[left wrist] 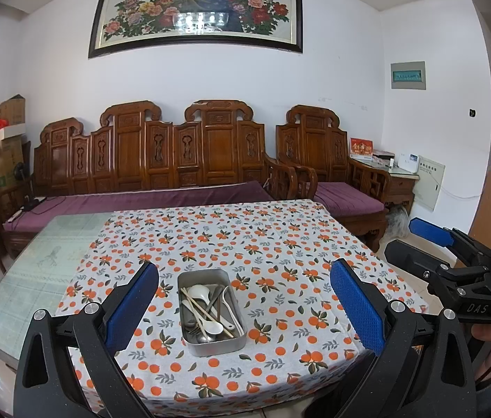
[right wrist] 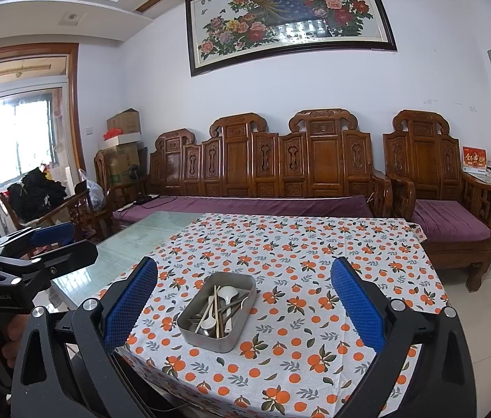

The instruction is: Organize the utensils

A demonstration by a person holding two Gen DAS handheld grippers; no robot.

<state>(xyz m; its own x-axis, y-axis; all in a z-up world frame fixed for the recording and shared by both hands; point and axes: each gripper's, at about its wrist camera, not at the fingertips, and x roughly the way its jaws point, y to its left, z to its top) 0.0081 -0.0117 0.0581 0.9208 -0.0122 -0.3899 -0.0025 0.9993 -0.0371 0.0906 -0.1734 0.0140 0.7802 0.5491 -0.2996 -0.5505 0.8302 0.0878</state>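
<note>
While both grippers, left gripper and right gripper, hover spread wide and empty, the utensils lie jumbled inside the metal tray at lower centre, framed between the fingers for access.

A glass-topped table carries a white cloth printed with oranges and leaves, which covers all but a strip along the left edge. On the cloth, near the front edge, a rectangular metal tin lies, loaded with white spoons, chopsticks and metal cutlery.
</note>
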